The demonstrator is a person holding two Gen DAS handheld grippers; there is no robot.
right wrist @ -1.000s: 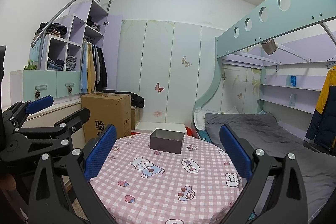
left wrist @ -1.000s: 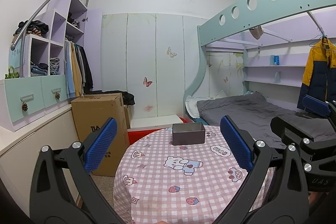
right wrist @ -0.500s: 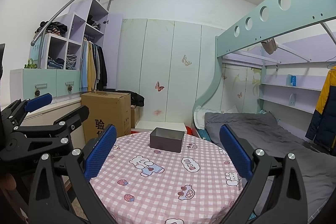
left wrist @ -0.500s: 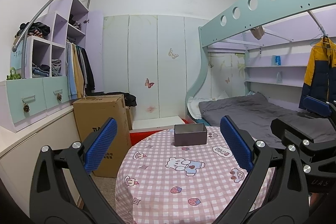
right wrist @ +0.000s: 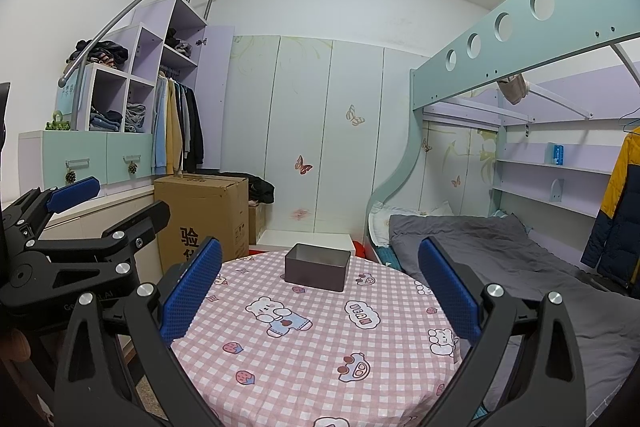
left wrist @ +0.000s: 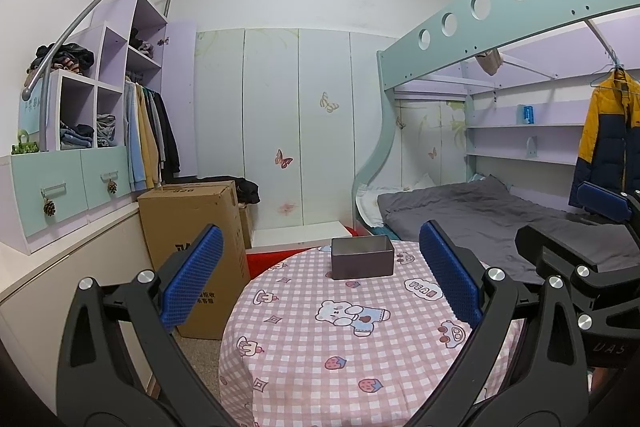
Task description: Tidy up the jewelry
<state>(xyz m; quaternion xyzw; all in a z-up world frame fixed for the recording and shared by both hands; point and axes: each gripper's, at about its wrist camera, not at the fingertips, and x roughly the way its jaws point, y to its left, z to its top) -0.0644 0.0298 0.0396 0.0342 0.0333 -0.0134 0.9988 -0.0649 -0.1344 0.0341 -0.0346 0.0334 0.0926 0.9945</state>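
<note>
With left gripper (left wrist: 320,279) and right gripper (right wrist: 320,283) both spread wide and empty, best to approach the open grey box (right wrist: 317,267) at 12 o'clock on the checked tablecloth (right wrist: 312,355) slowly; no jewelry visible.

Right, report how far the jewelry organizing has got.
Nothing looks done. The grey box sits open on the checked table, and no jewelry shows on it. The left gripper and right gripper are both open and hold nothing. Finding and sorting the pieces is all still left.
</note>
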